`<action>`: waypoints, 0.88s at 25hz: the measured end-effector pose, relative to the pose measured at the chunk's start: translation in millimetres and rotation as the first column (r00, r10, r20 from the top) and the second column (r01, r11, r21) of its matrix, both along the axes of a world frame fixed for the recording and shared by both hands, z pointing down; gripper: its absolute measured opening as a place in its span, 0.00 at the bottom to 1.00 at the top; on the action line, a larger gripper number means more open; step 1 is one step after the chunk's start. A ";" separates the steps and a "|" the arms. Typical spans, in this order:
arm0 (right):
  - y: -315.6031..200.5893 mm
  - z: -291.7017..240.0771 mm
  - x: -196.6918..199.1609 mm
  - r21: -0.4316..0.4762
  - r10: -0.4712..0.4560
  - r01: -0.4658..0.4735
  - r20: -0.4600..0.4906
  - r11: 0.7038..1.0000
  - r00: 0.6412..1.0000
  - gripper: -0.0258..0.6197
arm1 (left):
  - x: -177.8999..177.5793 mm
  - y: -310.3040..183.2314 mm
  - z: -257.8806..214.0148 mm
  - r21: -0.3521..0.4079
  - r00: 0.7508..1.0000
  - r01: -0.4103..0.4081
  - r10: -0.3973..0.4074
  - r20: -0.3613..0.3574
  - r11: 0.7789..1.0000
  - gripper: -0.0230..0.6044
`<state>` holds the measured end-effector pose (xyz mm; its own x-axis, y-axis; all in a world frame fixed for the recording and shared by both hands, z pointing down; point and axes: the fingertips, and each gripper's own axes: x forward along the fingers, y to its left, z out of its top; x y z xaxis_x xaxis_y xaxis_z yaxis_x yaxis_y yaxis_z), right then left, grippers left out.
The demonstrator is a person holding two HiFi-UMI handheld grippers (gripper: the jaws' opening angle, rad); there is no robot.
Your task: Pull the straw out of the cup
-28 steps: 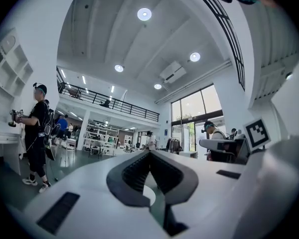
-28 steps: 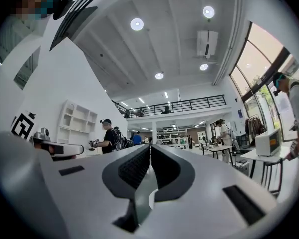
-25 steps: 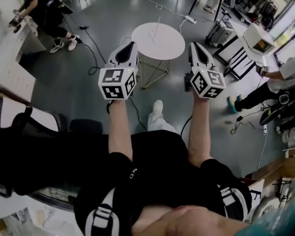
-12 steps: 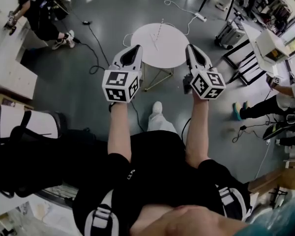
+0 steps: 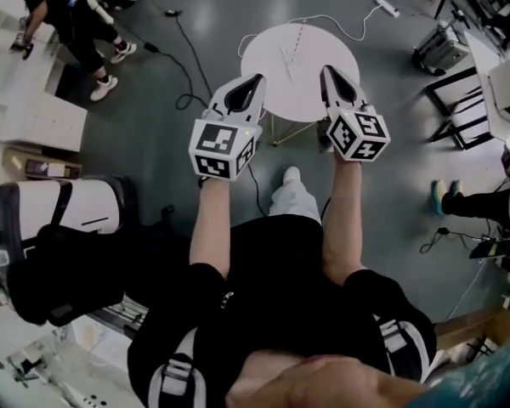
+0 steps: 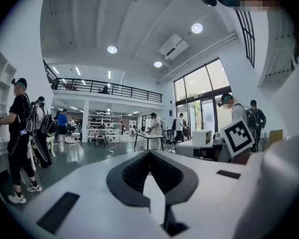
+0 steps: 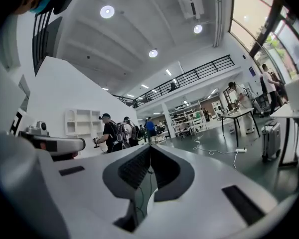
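Left tongs (image 5: pixel 254 81) and right tongs (image 5: pixel 327 70) are both pinched shut on nothing, held side by side before the round white bench (image 5: pixel 276 42).

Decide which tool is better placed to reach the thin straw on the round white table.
Right, narrowly. The right tool shows over the table, pointing toward the straw; the left tool hangs at its rim. Both are shut.

Left claw (image 6: pixel 149 154), jaws together, empty, person in black (image 6: pixel 20 128) standing at left
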<state>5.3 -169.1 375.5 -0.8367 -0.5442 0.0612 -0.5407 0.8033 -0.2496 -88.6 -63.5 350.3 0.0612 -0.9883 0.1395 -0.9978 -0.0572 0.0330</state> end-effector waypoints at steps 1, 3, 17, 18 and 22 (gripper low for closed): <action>-12.7 0.8 0.7 -0.005 -0.003 0.003 0.001 1.000 1.000 0.07 | -0.7 -12.2 3.2 -0.008 1.000 -0.001 0.001 0.002 1.000 0.05; -35.8 2.7 -0.1 0.003 -0.039 0.039 -0.012 0.999 0.999 0.07 | 1.2 -39.6 11.9 -0.043 0.999 0.014 -0.012 0.050 0.999 0.05; -137.4 31.9 -17.2 -0.081 -0.118 0.112 -0.072 0.990 0.990 0.07 | -15.6 -147.4 56.2 -0.201 0.998 0.059 -0.063 -0.013 0.978 0.05; -135.9 39.2 -17.4 -0.098 -0.123 0.115 -0.079 0.988 0.989 0.07 | -15.6 -145.3 62.1 -0.214 0.998 0.061 -0.067 -0.020 0.975 0.05; -132.2 57.1 -25.2 -0.136 -0.149 0.136 -0.093 0.981 0.984 0.07 | -20.2 -143.9 82.7 -0.253 0.995 0.067 -0.084 -0.054 0.965 0.05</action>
<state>-19.9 -301.3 432.6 -0.8907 -0.4021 0.2122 -0.4513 0.8387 -0.3048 -108.8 -207.4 433.0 0.0046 -0.9243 0.3817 -0.9942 0.0366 0.1007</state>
